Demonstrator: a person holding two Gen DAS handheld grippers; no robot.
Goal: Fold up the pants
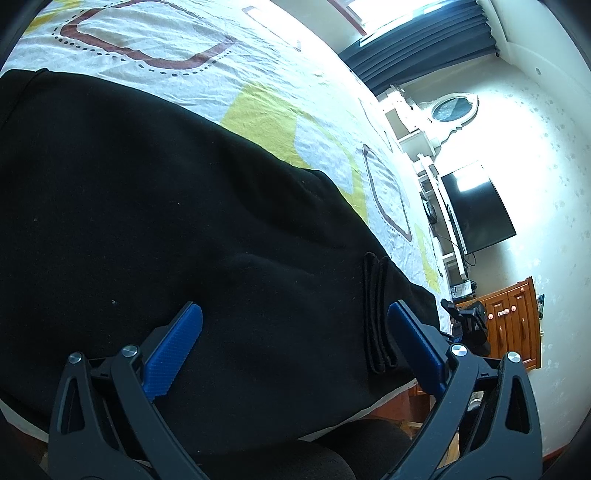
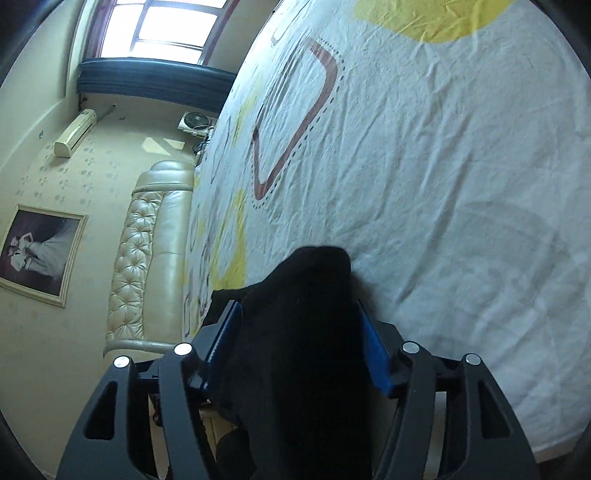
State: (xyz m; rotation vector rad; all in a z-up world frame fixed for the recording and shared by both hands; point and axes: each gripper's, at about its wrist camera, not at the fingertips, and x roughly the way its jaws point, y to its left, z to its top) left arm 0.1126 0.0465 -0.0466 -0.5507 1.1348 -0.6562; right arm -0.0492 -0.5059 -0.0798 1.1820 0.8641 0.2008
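Black pants (image 1: 155,206) lie spread on the patterned bed sheet (image 1: 207,70) and fill most of the left wrist view. A folded black edge of the pants (image 1: 376,314) runs between the fingers near the right pad. My left gripper (image 1: 295,310) hovers just over the fabric, jaws wide apart with nothing pinched. In the right wrist view a thick bunch of the black pants (image 2: 306,332) fills the gap between the blue pads (image 2: 375,354) and touches both. My right gripper (image 2: 299,306) is shut on it above the sheet (image 2: 424,177).
The bed's near edge runs below the pants, with a wooden cabinet (image 1: 513,325) and a TV (image 1: 476,210) on a white unit beyond. A padded cream headboard (image 2: 147,251), a framed picture (image 2: 40,254) and a window (image 2: 162,26) lie left of the bed.
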